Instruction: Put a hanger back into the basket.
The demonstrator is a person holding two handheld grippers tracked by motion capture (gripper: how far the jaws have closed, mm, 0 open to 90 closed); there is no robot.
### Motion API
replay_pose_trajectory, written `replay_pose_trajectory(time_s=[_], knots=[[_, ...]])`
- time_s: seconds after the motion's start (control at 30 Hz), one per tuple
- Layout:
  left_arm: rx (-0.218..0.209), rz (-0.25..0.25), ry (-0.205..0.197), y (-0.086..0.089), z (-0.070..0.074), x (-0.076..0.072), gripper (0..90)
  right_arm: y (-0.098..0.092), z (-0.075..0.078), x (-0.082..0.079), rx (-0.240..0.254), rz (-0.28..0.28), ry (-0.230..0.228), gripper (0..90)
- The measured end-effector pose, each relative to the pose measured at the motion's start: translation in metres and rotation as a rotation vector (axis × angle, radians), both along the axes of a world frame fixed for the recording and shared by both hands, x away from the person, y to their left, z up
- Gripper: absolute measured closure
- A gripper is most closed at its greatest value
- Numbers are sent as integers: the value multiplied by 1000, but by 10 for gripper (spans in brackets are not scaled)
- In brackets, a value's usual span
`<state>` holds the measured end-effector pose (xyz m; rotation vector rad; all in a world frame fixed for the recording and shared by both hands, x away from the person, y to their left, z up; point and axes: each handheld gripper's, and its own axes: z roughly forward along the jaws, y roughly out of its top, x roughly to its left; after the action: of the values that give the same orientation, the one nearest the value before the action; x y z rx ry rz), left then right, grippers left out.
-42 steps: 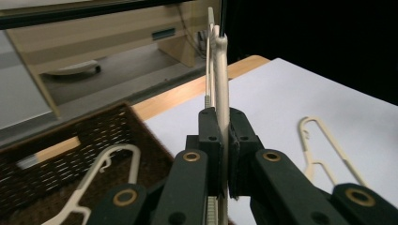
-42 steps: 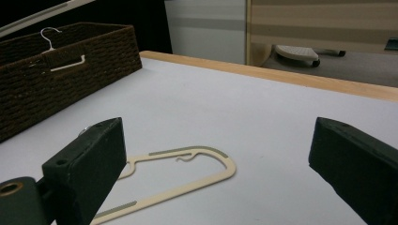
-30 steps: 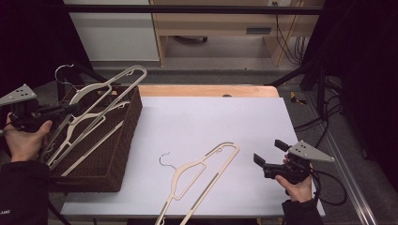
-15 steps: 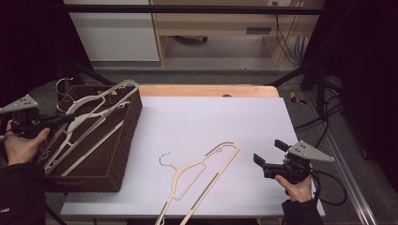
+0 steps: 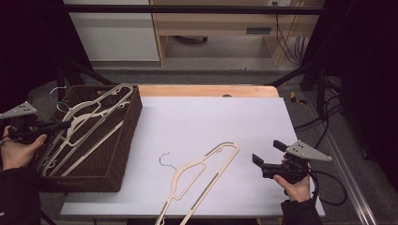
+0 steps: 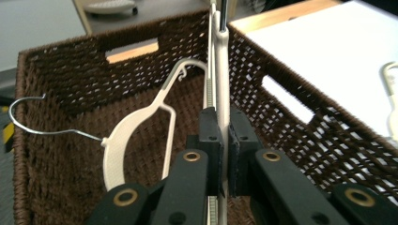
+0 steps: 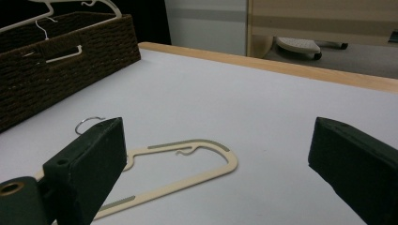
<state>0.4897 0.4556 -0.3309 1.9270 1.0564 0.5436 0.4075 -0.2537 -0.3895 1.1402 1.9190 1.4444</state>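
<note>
My left gripper [image 5: 65,125] is at the left edge of the brown wicker basket [image 5: 123,154], shut on a cream plastic hanger [image 5: 114,96] that slants low across the basket's top. In the left gripper view the jaws [image 6: 224,136] pinch that hanger's bar [image 6: 222,70] edge-on. Below it another cream hanger [image 6: 136,136] with a wire hook lies inside the basket [image 6: 300,117]. A third cream hanger [image 5: 202,171] lies flat on the white table near the front. My right gripper [image 5: 268,153] rests open just right of it, with that hanger [image 7: 187,161] beyond its jaws [image 7: 218,136].
The white table top [image 5: 211,122] has a wooden strip [image 5: 206,90] along its far edge. The basket [image 7: 56,65] fills the table's left side. A cable [image 5: 328,187] trails from the right gripper off the table's right edge. Dark frame bars stand behind.
My left gripper has sunk and drawn back to the left, bringing the held hanger down closer to the basket. The right gripper and the hanger on the table have not moved.
</note>
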Motion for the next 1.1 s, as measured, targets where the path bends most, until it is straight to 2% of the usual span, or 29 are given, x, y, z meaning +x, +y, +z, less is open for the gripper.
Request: replay_pose_trajectory(time_s=[0.07,0.23,0.27,0.33,0.37,0.5,0.53,0.6,0.63,0.67,0.73,0.77,0.83,0.87,0.9,0.97,1.03,1.07,1.1], knots=[[47,24,27,-7,-5,6,862,0,0,0,1,-2,2,50],[67,29,68,-14,-15,13,862,0,0,0,4,-1,-1,50],[75,18,88,-19,-19,16,862,0,0,0,4,-2,-1,50],[74,17,104,-21,-22,17,861,0,0,0,1,-1,-2,50],[78,25,109,-23,-25,18,860,0,1,-1,0,0,-2,50],[65,65,169,-19,-39,21,857,1,3,-1,4,4,-8,50],[65,65,169,-19,-39,21,852,1,3,-1,4,4,-8,50],[63,132,184,-13,-46,22,835,2,4,-1,2,8,-11,50],[63,132,184,-13,-46,22,828,2,4,-1,2,8,-11,50],[56,152,196,-12,-47,23,828,2,4,0,2,5,-12,50],[72,201,227,-10,-47,24,802,4,5,0,1,13,-14,50],[82,226,221,-10,-47,25,764,4,5,1,1,13,-13,50],[93,238,224,-8,-47,24,700,5,5,2,1,12,-17,51],[80,256,227,-8,-48,24,700,5,5,2,1,12,-17,51],[65,287,226,-6,-48,21,657,7,6,3,-1,10,-15,51],[68,294,220,-5,-48,21,631,8,6,3,0,14,-15,51],[52,298,219,-3,-46,17,613,10,8,5,-1,17,-17,51],[39,316,190,-3,-44,14,588,10,9,5,-1,19,-20,51],[31,311,163,-3,-41,12,560,12,10,6,2,19,-24,51]])
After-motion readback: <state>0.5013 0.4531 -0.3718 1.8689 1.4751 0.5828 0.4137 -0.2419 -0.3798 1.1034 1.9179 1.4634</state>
